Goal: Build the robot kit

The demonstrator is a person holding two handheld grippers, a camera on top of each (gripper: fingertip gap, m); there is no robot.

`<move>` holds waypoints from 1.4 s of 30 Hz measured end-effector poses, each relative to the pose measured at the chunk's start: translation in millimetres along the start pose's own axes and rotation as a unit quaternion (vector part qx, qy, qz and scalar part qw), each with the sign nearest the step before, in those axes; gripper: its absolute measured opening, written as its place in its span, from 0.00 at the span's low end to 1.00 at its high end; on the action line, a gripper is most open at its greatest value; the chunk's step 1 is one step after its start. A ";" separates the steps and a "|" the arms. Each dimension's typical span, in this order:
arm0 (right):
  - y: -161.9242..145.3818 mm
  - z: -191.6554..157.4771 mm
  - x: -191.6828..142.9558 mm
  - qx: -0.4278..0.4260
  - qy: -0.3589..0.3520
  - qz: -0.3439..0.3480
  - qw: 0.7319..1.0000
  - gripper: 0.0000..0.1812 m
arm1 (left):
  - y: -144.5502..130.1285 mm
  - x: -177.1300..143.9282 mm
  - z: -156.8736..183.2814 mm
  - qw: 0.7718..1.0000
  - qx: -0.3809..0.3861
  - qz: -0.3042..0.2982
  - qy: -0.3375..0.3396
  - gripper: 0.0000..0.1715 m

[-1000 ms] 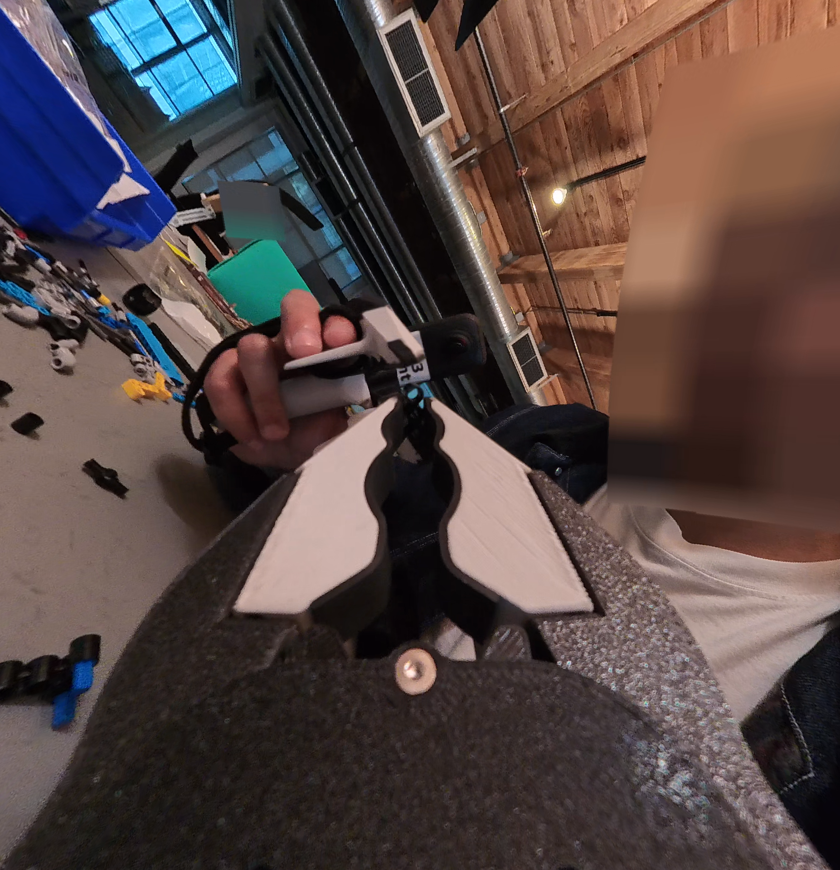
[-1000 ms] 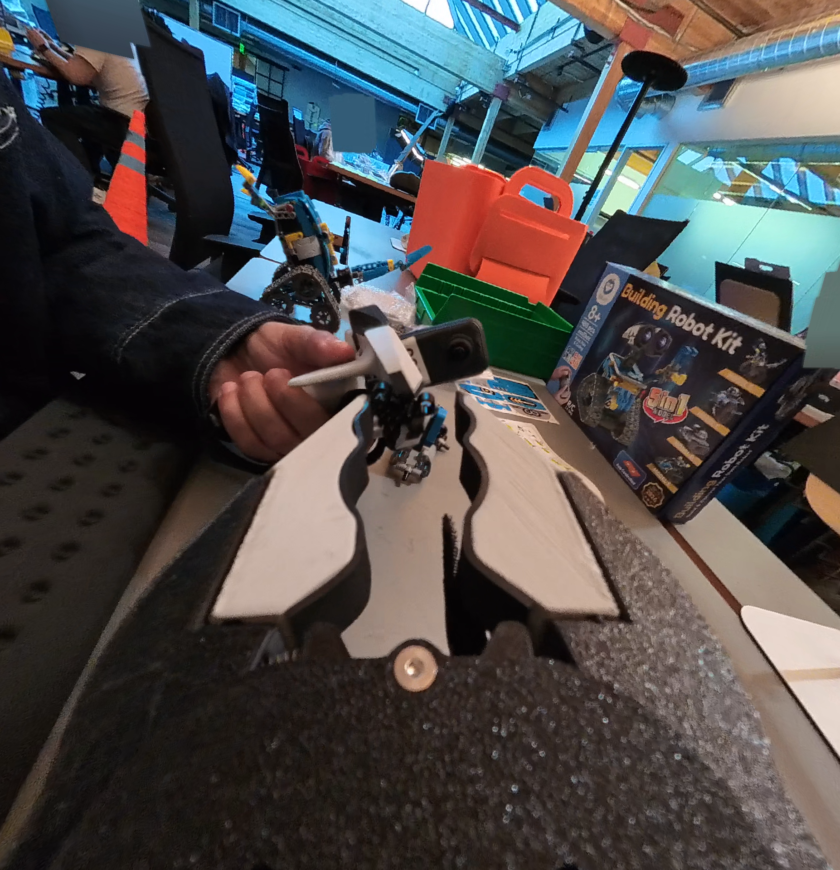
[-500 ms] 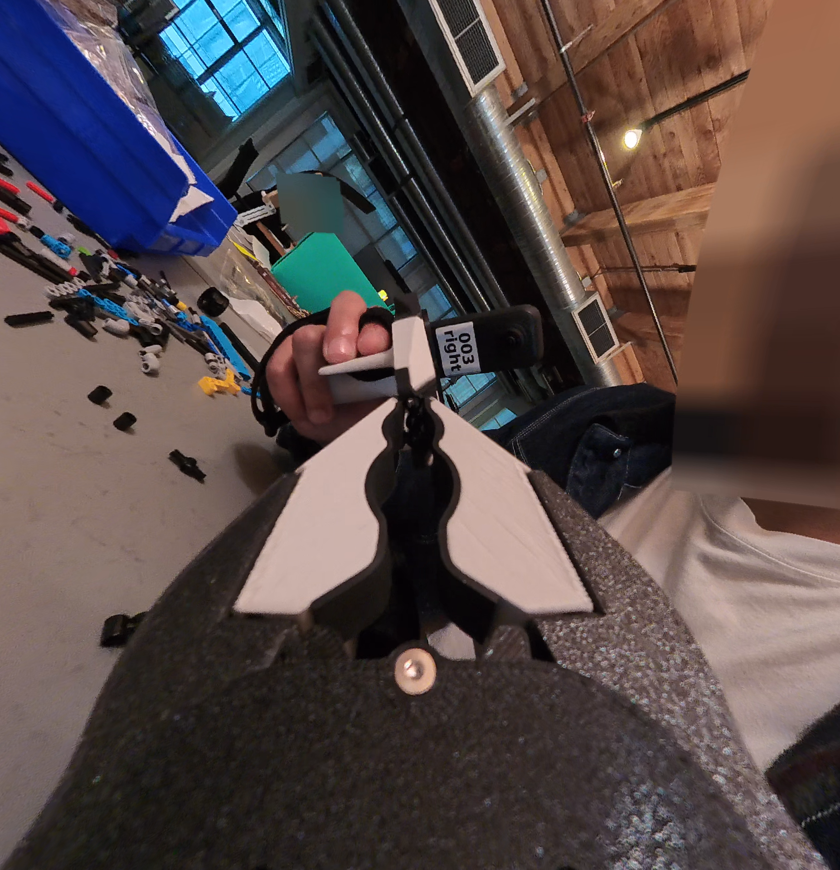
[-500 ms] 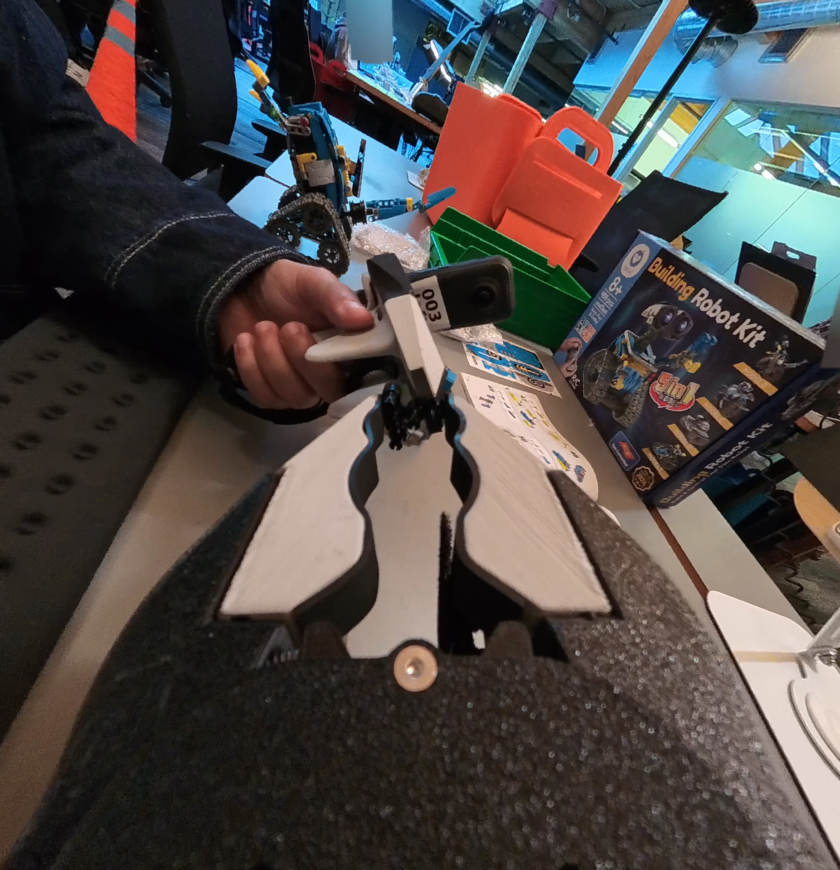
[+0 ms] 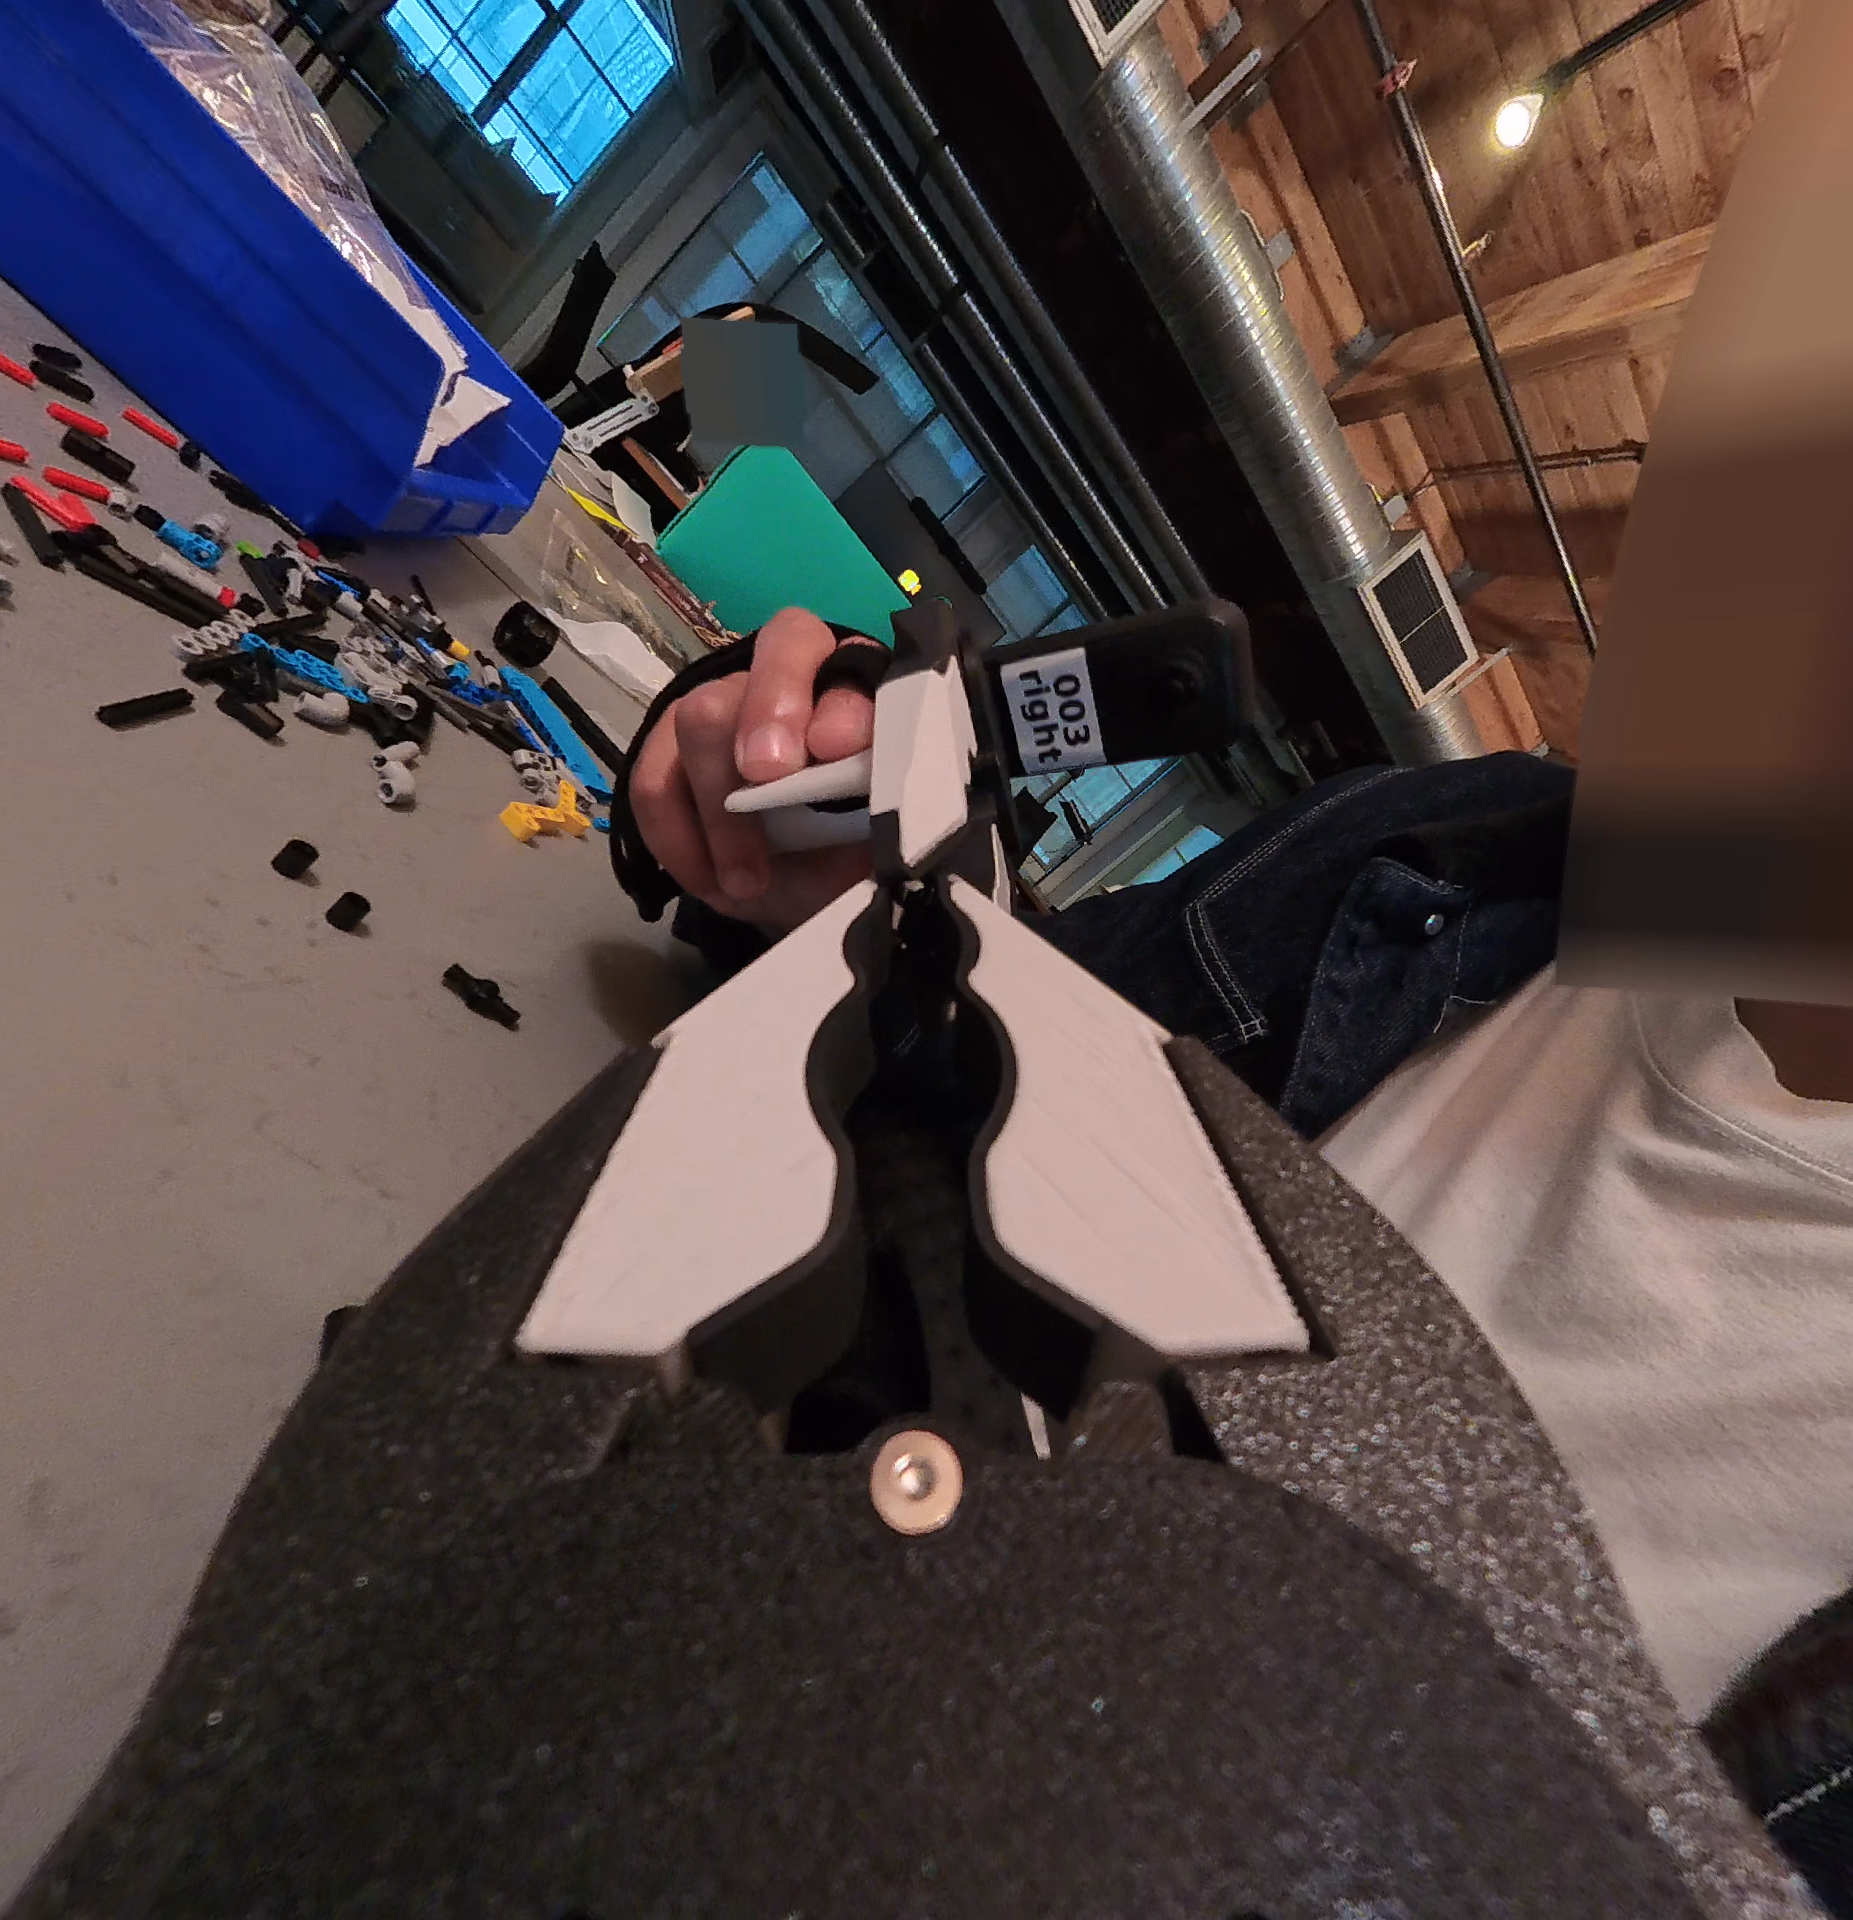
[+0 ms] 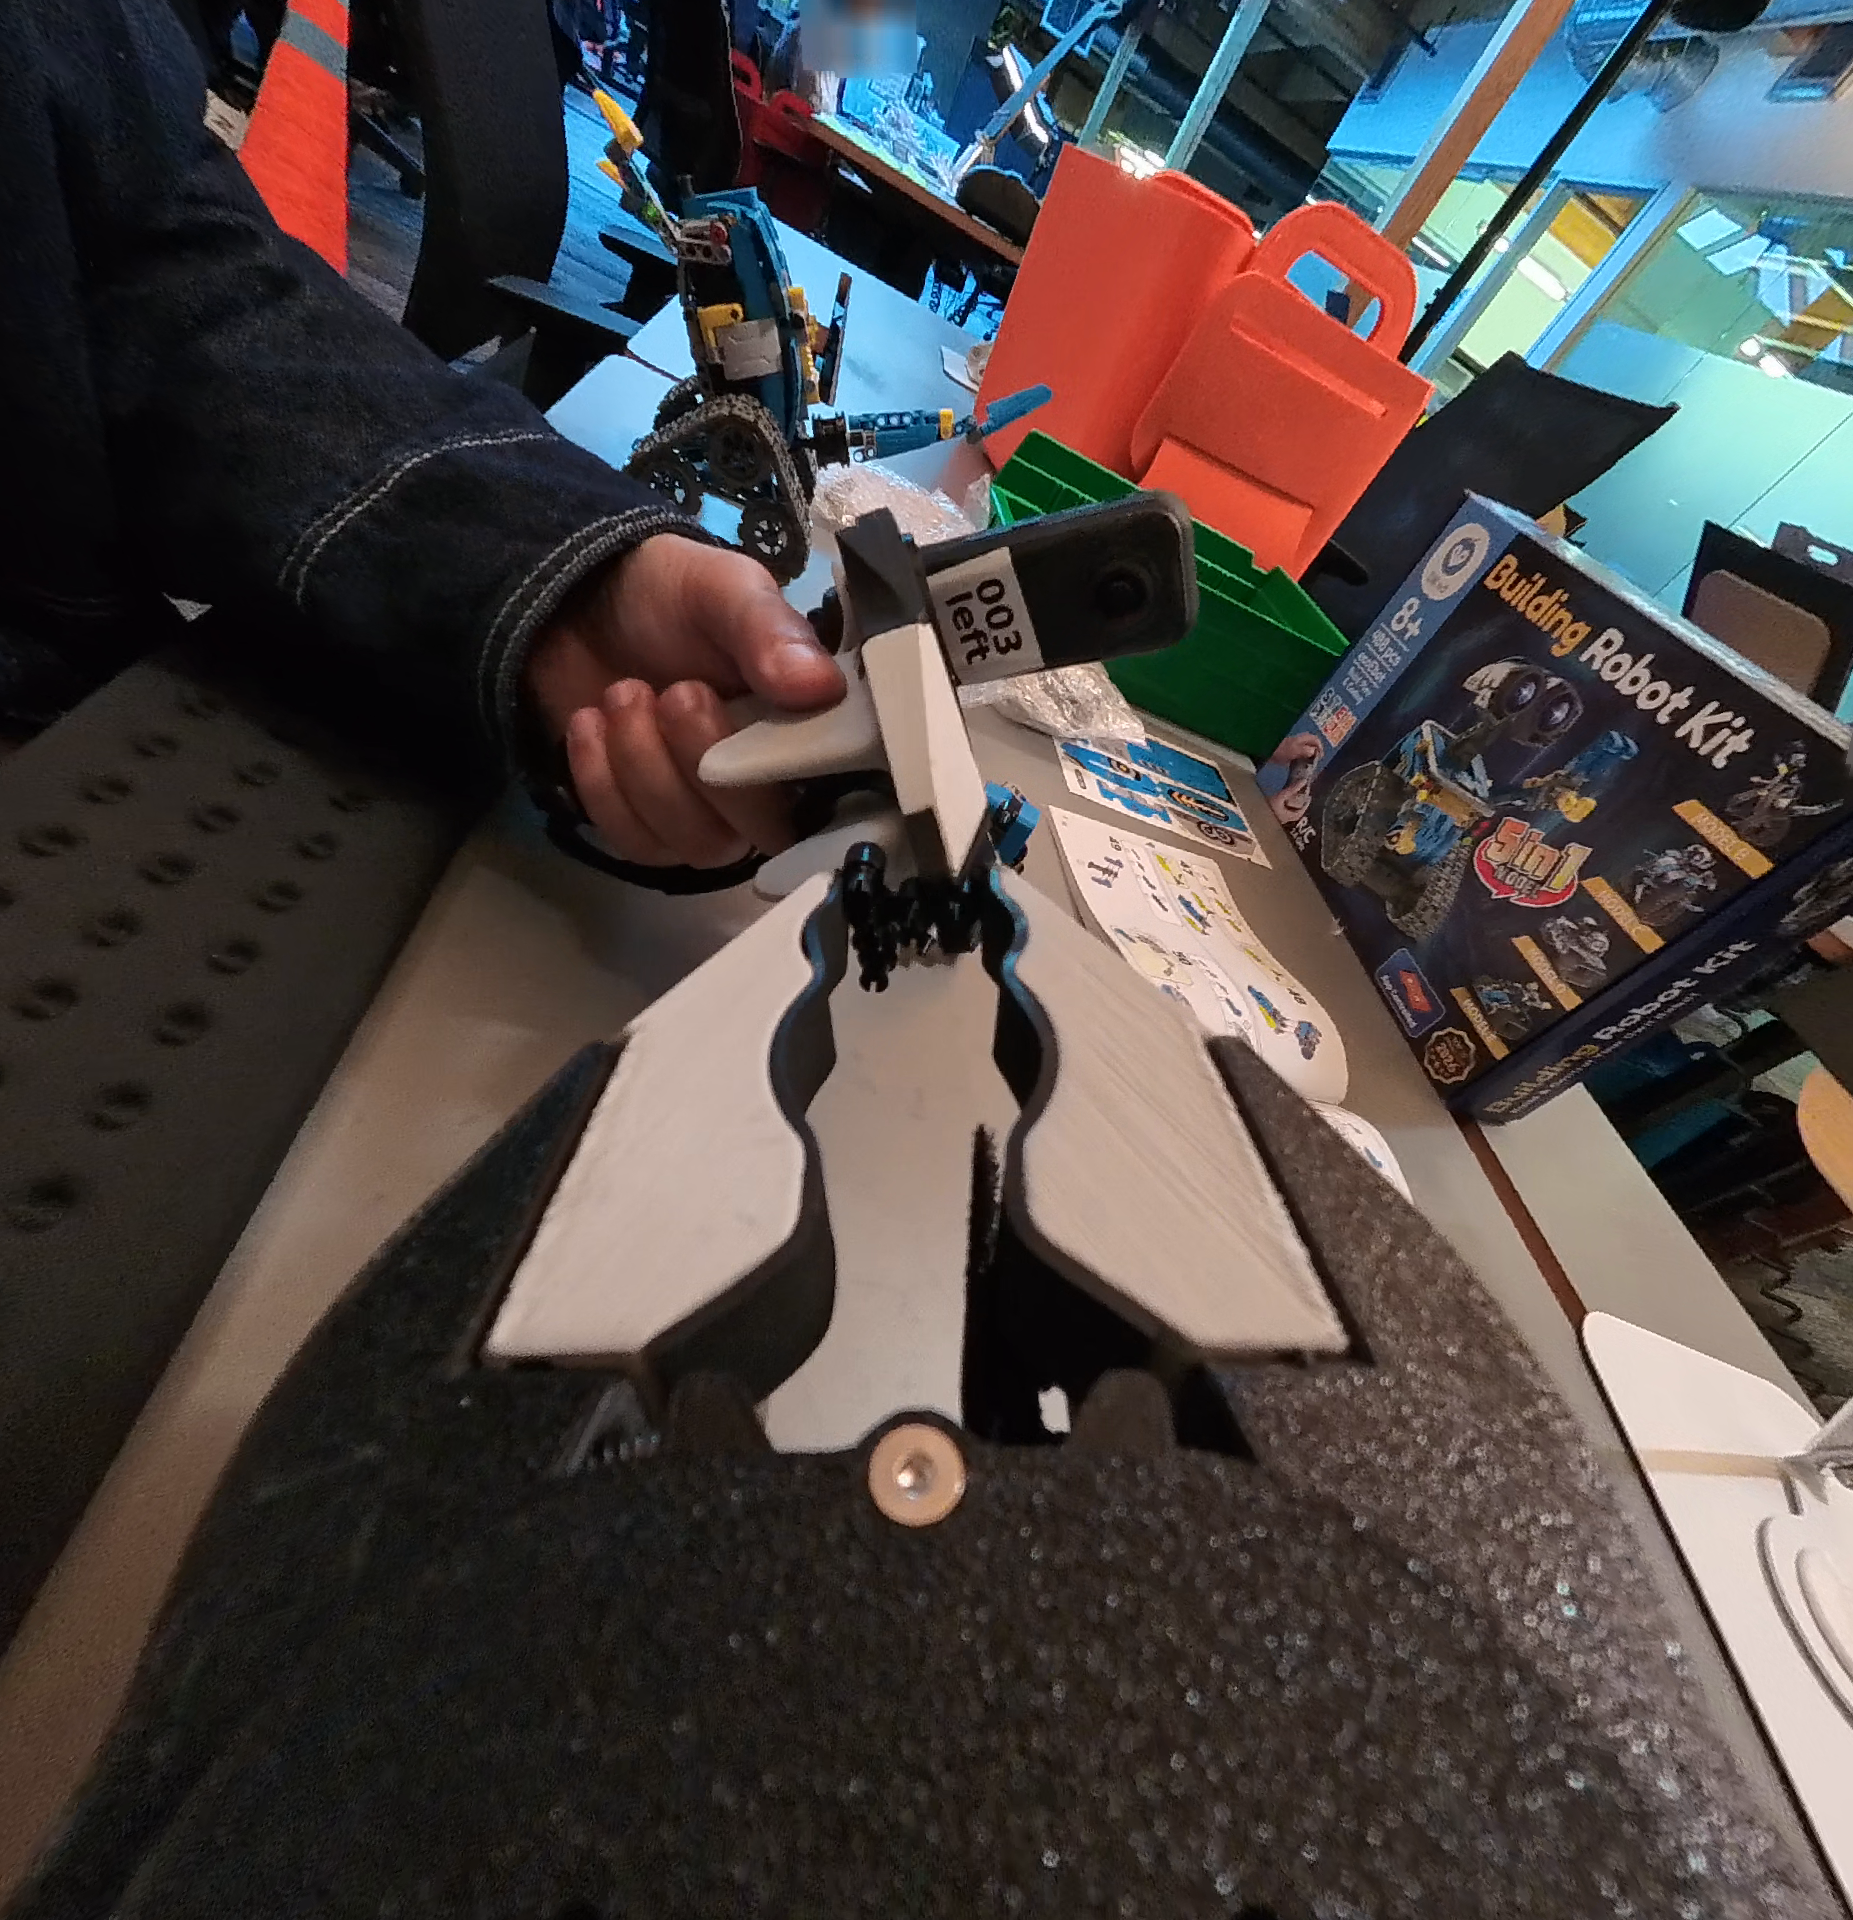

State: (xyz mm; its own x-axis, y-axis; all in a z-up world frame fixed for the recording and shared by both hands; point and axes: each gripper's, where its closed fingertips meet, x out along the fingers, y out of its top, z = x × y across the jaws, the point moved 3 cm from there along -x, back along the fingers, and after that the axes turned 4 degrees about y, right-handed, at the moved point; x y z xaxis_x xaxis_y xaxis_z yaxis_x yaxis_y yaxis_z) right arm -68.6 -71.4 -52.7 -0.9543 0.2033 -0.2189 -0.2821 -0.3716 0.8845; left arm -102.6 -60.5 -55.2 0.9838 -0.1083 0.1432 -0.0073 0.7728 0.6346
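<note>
Assembly (image 6: 886, 930), a small black cluster with 1 blue part, hangs above the table (image 6: 506, 997), pinched from 2 sides. Right gripper (image 6: 914, 906) has its jaws closed on the black section. Left gripper (image 5: 914, 916) has its jaws nearly together on a thin dark part of it. Over the last 1 s the grippers have rolled against each other: each now sees the other's fingers edge-on. Loose parts (image 5: 309, 665) lie well apart.
</note>
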 end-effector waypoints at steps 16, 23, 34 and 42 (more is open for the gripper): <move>-82.4 85.7 -25.4 0.261 -0.106 -0.202 0.938 0.14 | 4.8 -54.8 -21.8 0.861 0.349 -0.008 0.369 0.04; -142.2 88.6 11.2 0.385 -0.010 -0.353 0.853 0.20 | -1.6 -71.0 -17.4 0.854 0.360 -0.008 0.374 0.04; -152.2 94.7 8.2 0.397 -0.098 -0.296 0.863 0.14 | 1.3 -84.6 -19.0 0.885 0.306 0.010 0.351 0.04; -157.2 88.6 14.3 0.383 -0.072 -0.321 0.863 0.07 | 2.2 -85.6 -28.7 0.884 0.291 -0.002 0.367 0.04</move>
State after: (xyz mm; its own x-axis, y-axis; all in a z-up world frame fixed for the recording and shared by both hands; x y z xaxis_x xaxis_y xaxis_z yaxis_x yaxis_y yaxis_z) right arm -29.2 70.2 -158.3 -0.5881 0.2745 -0.7608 -0.5480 0.5566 0.6244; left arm -181.7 -31.6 -87.9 0.8338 0.4895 -0.2553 0.1147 0.2986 0.9474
